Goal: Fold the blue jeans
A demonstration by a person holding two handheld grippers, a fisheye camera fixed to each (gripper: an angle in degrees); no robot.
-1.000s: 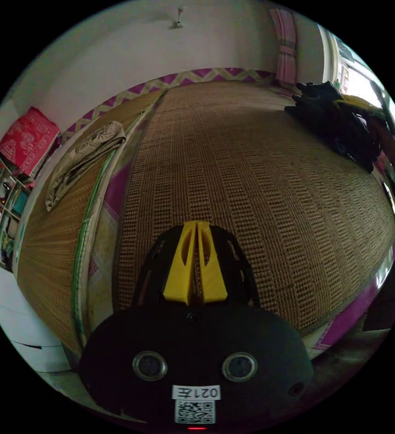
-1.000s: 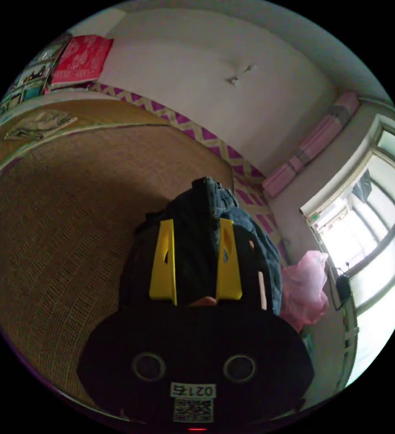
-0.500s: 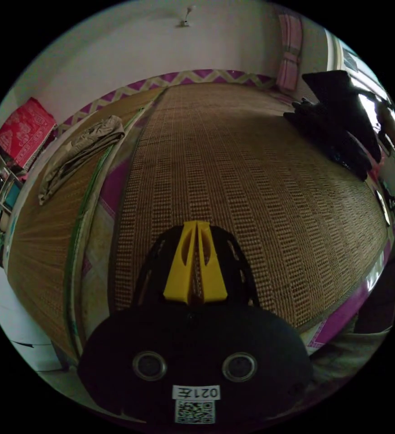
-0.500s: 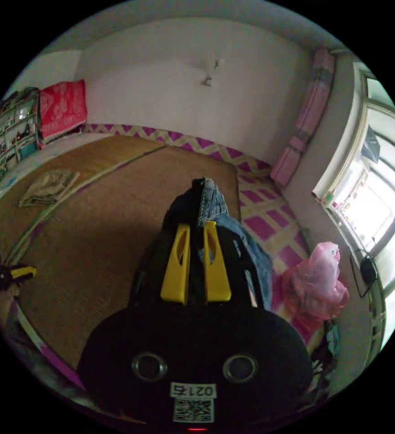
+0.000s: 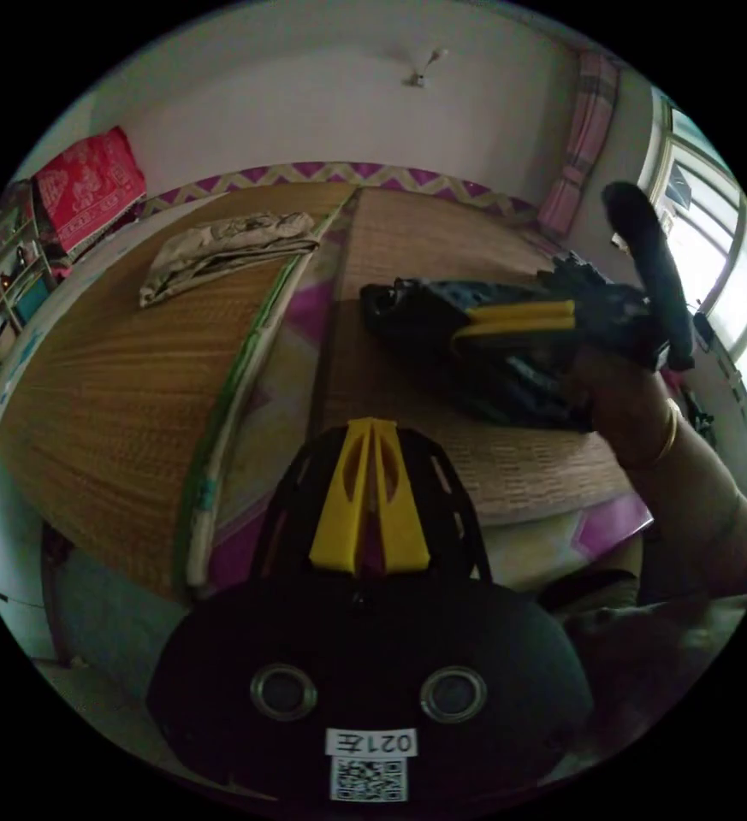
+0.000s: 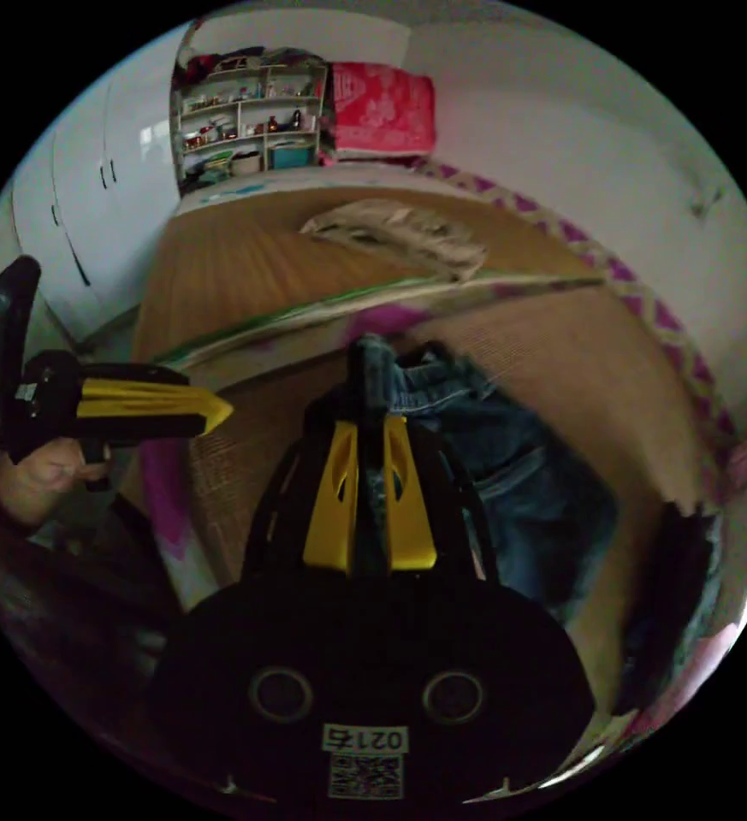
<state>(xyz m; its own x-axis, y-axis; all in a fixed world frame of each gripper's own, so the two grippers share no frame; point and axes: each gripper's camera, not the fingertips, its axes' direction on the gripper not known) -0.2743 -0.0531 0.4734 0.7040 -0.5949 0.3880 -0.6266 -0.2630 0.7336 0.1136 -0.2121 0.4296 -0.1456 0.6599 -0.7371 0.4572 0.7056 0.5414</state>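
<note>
the right gripper (image 6: pixel 370 428) is clamped on a bunched edge of the blue jeans (image 6: pixel 493 462), likely the waistband, and the rest trails over the woven mat (image 6: pixel 245 265) of the bed, toward its near edge. the left gripper (image 5: pixel 371 432) hangs off that edge with its jaws closed on nothing. denim like this is probably heavy and floppy but not slippery; thick seams should give the surest hold. i would have the empty gripper pinch the waistband's other corner. folded khaki trousers (image 5: pixel 223 248) lie well apart, near the far edge.
</note>
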